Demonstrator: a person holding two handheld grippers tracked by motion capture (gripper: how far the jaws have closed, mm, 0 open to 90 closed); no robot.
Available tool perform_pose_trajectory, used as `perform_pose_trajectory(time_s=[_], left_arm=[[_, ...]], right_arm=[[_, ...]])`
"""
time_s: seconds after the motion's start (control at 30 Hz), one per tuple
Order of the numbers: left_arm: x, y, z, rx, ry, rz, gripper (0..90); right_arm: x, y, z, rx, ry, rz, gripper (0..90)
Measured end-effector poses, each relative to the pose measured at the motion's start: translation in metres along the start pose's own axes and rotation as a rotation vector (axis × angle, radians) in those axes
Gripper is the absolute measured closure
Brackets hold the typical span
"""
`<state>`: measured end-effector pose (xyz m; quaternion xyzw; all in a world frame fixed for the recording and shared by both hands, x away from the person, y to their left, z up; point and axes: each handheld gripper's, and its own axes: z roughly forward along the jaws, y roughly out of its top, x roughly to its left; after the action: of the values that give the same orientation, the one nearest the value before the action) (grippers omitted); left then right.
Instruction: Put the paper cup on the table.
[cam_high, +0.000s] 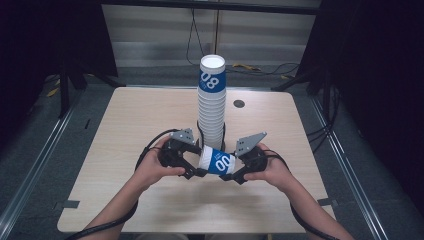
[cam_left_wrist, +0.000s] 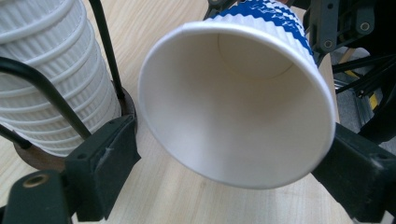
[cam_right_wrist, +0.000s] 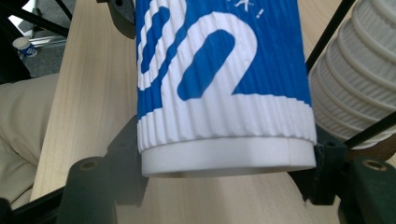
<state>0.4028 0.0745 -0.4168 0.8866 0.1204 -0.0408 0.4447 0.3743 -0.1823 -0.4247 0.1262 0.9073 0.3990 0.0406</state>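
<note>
A blue-and-white cup (cam_high: 218, 162) lies sideways just above the tabletop (cam_high: 125, 130), held between both claws at 6 o'clock from the cup stack (cam_high: 211, 100). The right claw (cam_high: 234, 176) is clamped on the cup's base end; its jaws sit tight against the ribbed wall. The left claw (cam_high: 195, 165) has its jaws either side of the open rim, the right one touching; whether it grips I cannot tell. Holding from both ends probably steadies the cup for a handover, or for parting nested cups. The stack stands upside down in a wire rack (cam_left_wrist: 105, 51) on a dark base (cam_left_wrist: 42, 156).
</note>
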Motion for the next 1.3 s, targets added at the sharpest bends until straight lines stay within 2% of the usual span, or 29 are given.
perform_pose_trajectory(time_s=[0.13,0.27,0.4,0.63,0.97,1.3], left_arm=[[0.0002,0.0017,0.0021,0.009,0.004,0.026,7.9],[-0.0006,0.0035,0.0045,-0.002,-0.001,0.028,7.7],[-0.0006,0.0059,0.0040,0.000,-0.008,0.031,8.3],[-0.0011,0.0068,0.0041,0.002,-0.023,0.048,12.3],[-0.0008,0.0038,0.0026,-0.010,-0.024,0.042,12.3],[-0.0012,0.0019,0.0037,0.008,-0.037,0.021,12.0]], right_arm=[[0.0002,0.0008,0.0009,0.005,0.005,-0.005,30.9],[0.0003,0.0022,0.0020,0.013,0.011,-0.005,30.9],[0.0005,0.0031,0.0038,0.033,0.013,-0.017,30.9],[0.0003,0.0043,0.0065,0.026,0.019,-0.023,30.9],[0.0008,0.0043,0.0079,0.011,0.018,-0.026,31.0],[0.0024,0.0047,0.0068,0.015,0.022,-0.037,31.0]])
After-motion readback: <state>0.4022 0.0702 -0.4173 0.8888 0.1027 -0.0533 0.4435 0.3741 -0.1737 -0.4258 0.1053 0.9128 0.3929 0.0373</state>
